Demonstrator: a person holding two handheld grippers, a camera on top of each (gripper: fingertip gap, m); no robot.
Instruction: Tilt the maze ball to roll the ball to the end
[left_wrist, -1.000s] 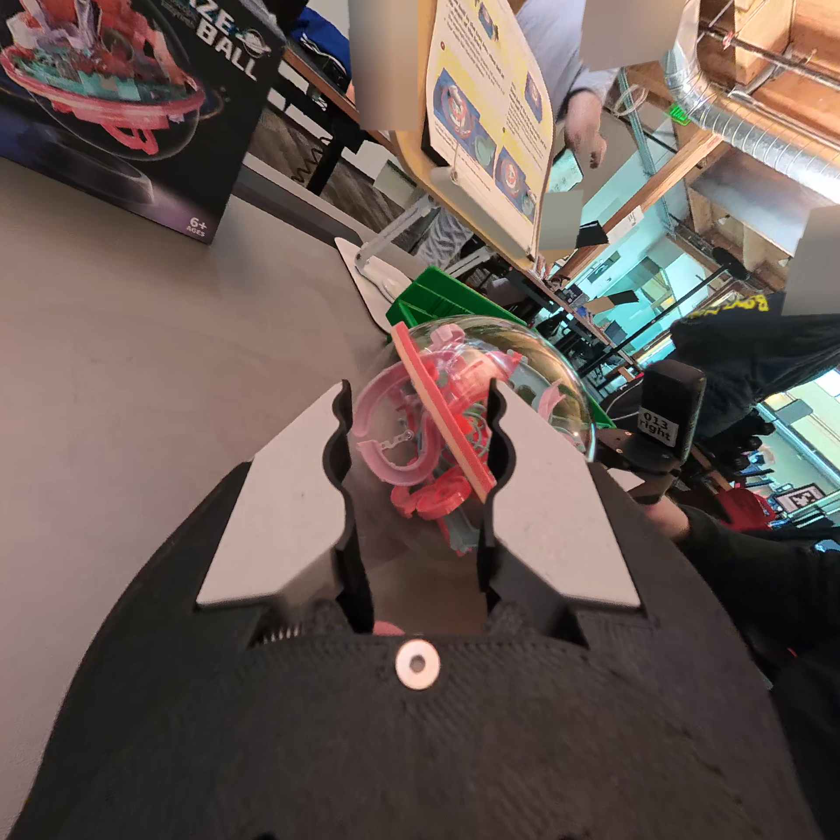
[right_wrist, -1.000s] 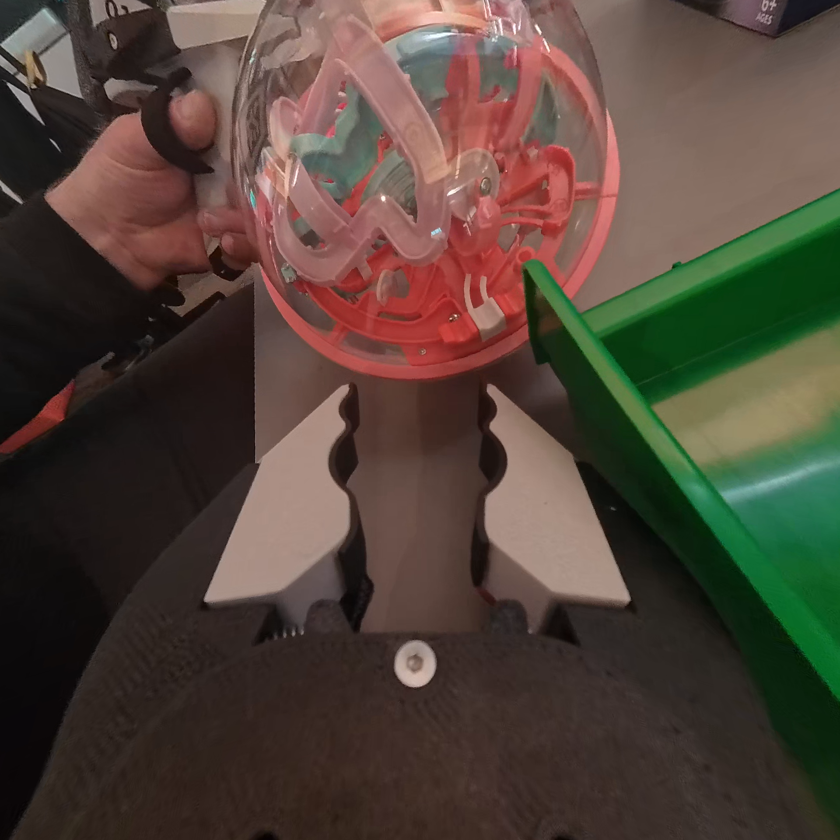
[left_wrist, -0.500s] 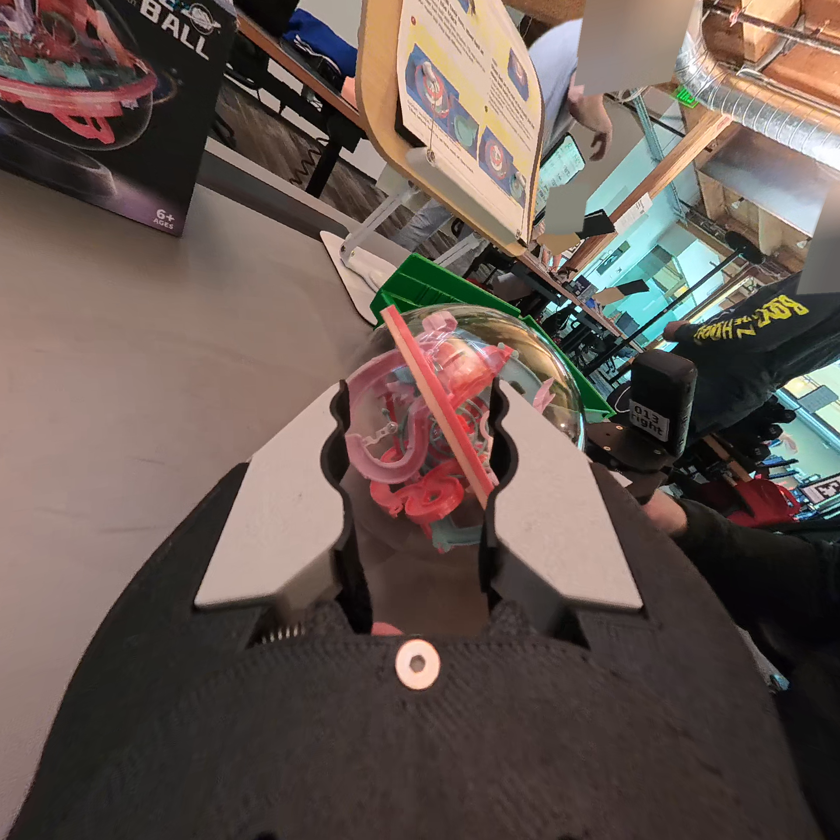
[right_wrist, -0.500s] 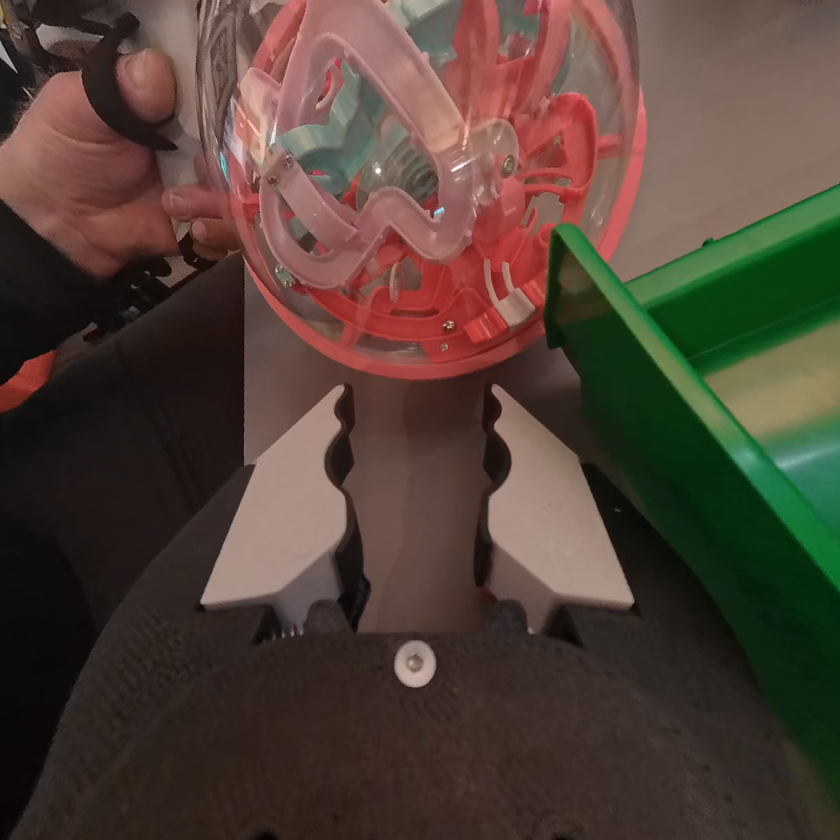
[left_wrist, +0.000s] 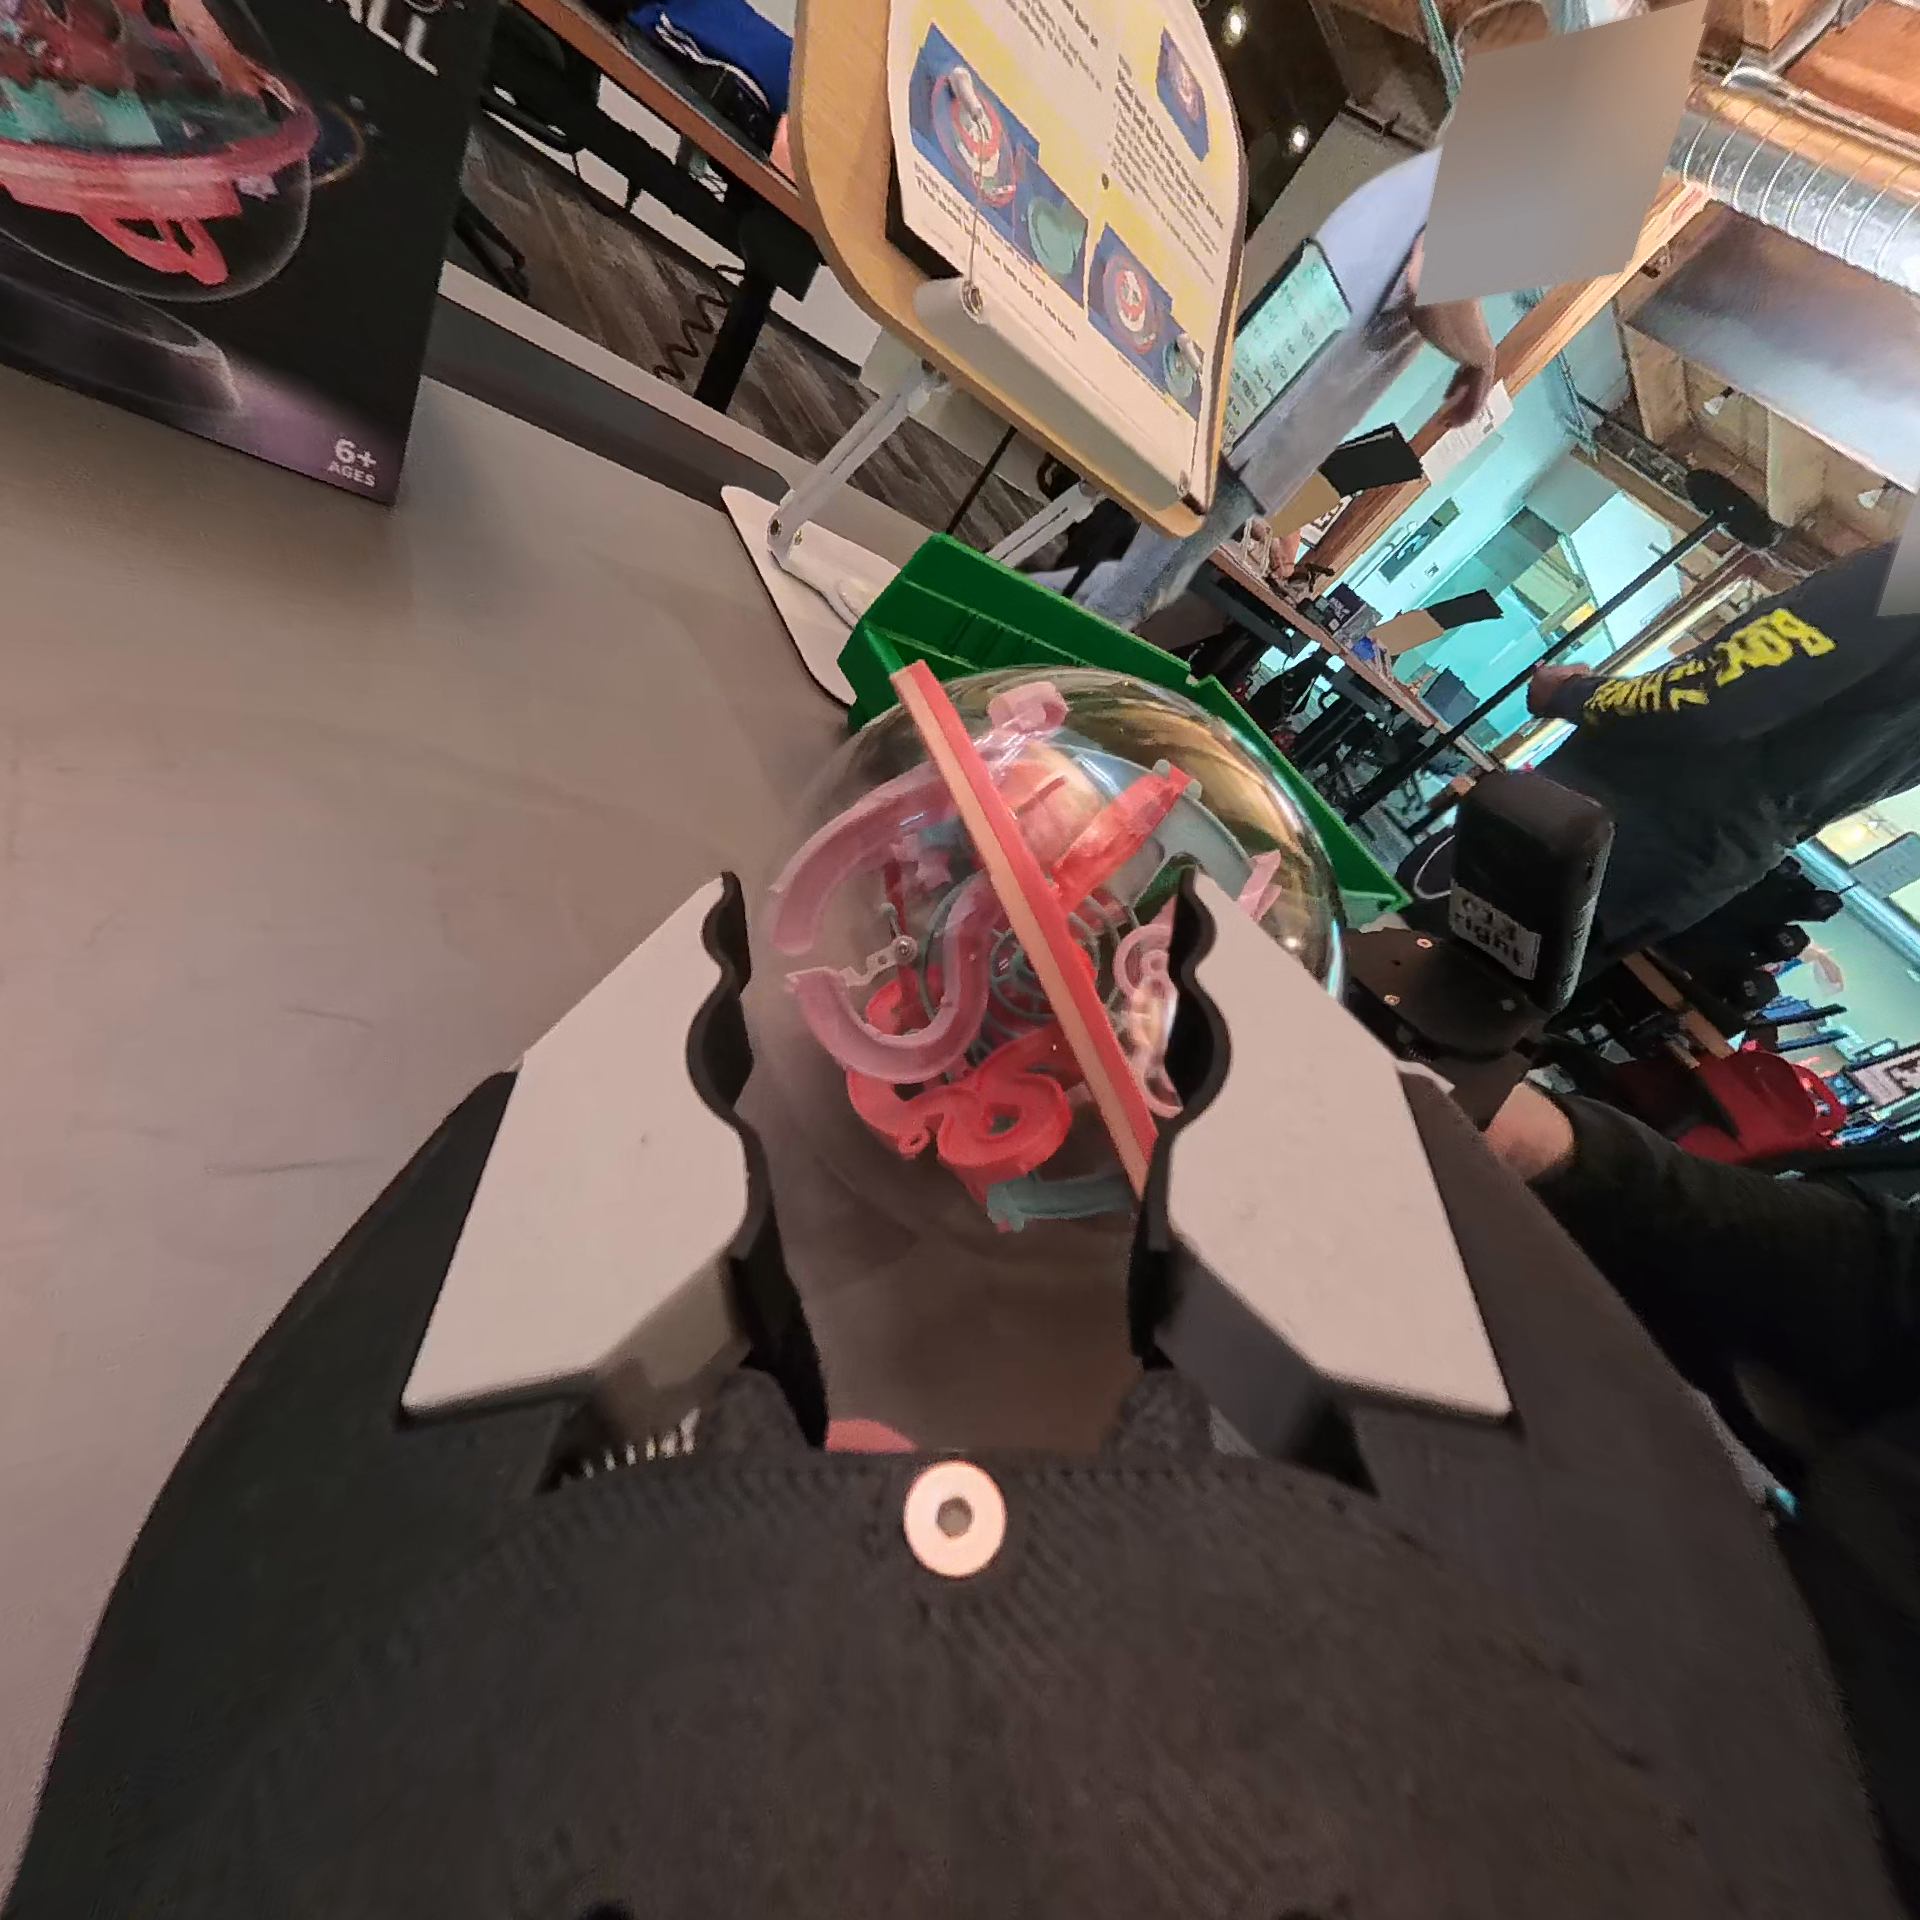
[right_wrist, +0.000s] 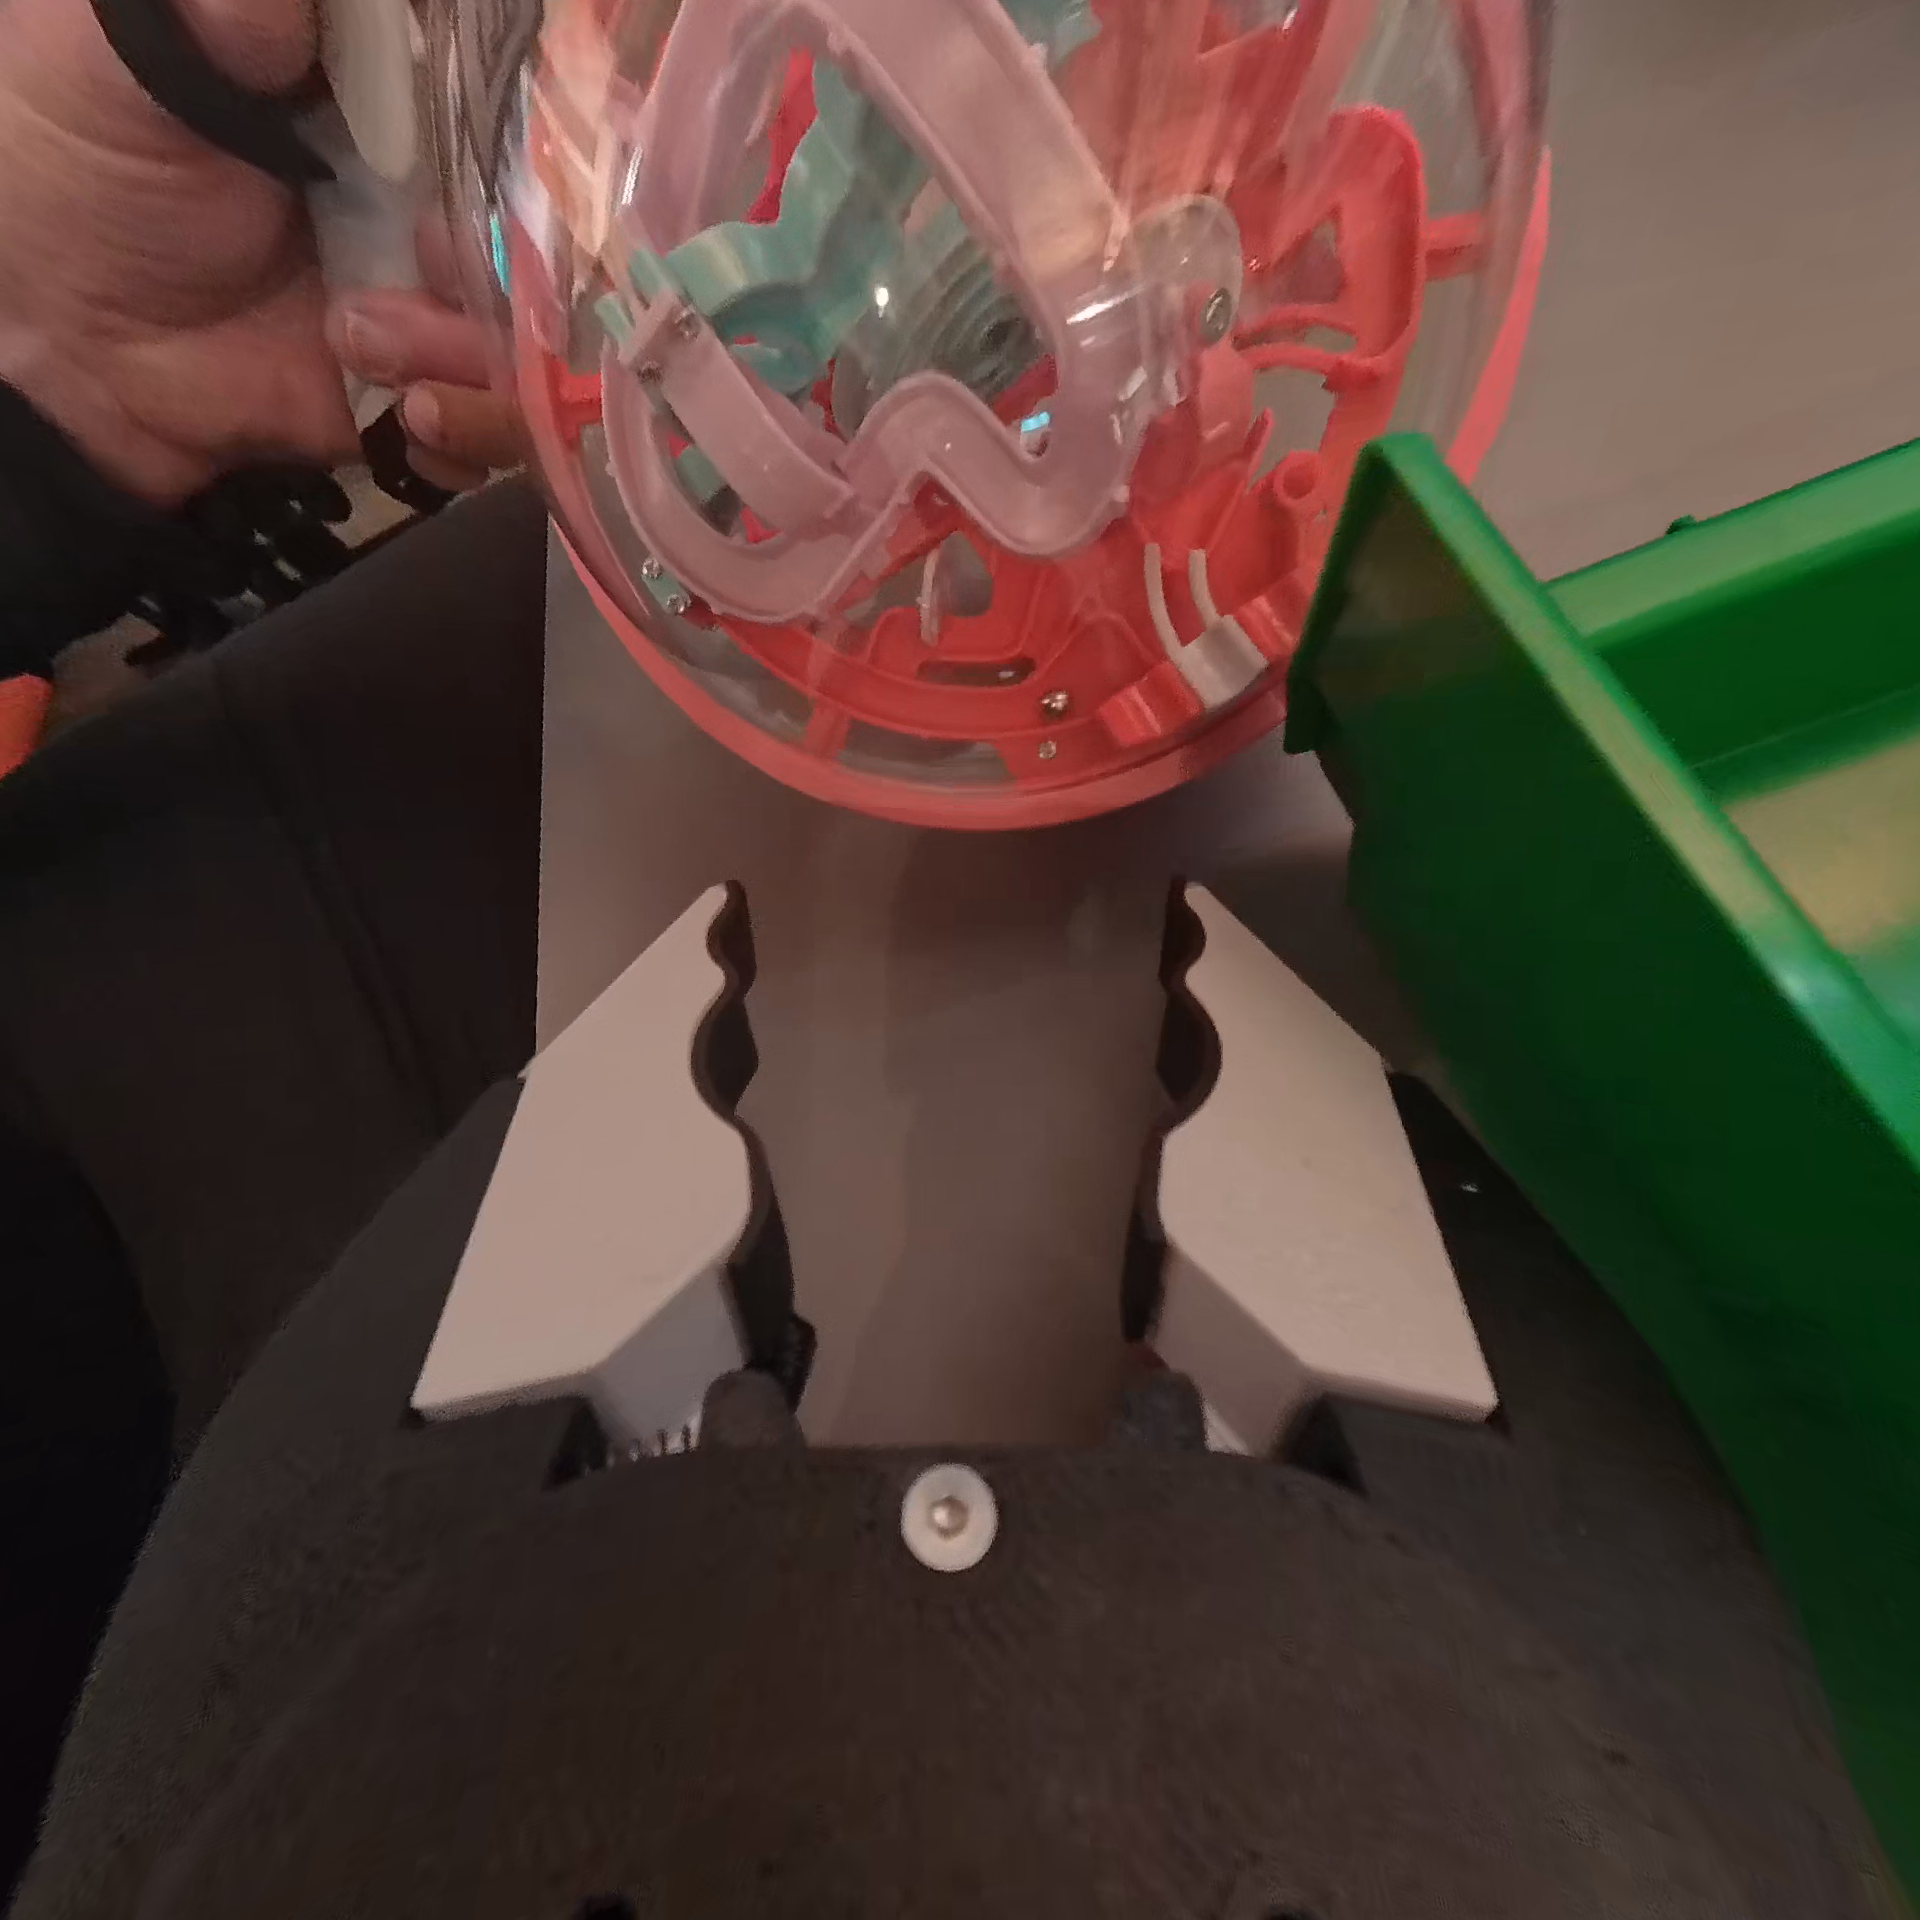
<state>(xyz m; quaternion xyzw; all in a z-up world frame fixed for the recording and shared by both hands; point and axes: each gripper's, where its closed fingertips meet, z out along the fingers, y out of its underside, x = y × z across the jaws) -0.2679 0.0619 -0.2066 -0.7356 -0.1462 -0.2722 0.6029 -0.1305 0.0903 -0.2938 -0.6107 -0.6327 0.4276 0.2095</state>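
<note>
Both tongs opened wider than before

Left tongs (left_wrist: 956, 997) sit loose around the maze ball (left_wrist: 1049, 935); right tongs (right_wrist: 956, 977) gape empty below it.

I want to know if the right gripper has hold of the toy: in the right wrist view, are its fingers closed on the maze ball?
No: the right gripper stands open with bare table between its fingers, and the maze ball lies beyond the tips.

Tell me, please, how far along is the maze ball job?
Done: nothing I can confirm; the small ball inside is not identifiable. In hand: the left gripper and right gripper both stand open, neither gripping the maze ball. Left: tilting it to the end.
</note>
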